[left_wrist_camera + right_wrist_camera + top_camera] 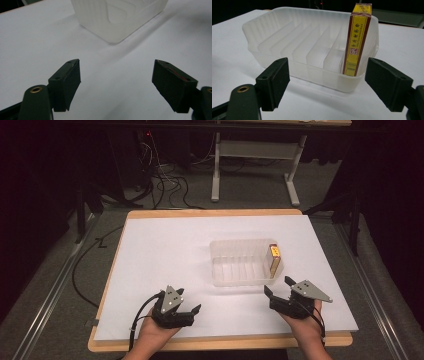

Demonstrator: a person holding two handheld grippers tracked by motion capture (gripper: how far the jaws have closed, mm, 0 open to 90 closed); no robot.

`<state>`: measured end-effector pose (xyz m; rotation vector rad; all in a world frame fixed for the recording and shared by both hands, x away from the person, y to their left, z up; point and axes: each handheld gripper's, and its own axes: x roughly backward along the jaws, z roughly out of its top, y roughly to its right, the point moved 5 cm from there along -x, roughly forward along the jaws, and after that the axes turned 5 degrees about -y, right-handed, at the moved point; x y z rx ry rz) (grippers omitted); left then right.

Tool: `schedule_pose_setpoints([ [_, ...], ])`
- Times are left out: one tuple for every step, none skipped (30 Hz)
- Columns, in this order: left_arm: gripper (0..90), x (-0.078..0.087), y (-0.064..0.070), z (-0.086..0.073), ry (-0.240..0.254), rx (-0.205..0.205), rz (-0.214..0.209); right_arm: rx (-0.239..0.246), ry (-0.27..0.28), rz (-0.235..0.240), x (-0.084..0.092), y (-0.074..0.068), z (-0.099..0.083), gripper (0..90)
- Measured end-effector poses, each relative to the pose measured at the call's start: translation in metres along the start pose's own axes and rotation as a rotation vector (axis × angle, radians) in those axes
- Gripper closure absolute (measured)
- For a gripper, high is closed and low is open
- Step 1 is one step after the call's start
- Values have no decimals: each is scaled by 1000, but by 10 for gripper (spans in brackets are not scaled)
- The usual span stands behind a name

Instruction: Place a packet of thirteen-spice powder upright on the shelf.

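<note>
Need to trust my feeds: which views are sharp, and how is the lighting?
High view: dim, dark surroundings, white table bright. Left gripper view: tray soft, fingers blurred. Right gripper view: yellow box sharp, print readable.

Clear plastic tray (240, 265), rectangular, rounded corners, ribbed walls, row of thin dividers inside; sits flat on white sheet (165, 255) covering table, right of centre, closer to near edge than far edge. Slots empty except rightmost. Yellow box (358, 40), slim, tall, dark red edges, red-and-white logo and printed characters on face; stands upright on end in rightmost slot, leaning against tray's right wall, top rising above rim. Box closed, undamaged as far as visible.
</note>
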<state>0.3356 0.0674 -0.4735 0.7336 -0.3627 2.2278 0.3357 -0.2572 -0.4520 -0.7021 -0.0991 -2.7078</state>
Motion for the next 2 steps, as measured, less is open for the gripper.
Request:
schedule_pose_setpoints([
  [237,0,1,0,0,-2,1,4,-1,-2,0,0,0,202],
  [236,0,1,0,0,-2,1,4,-1,-2,0,0,0,202],
])
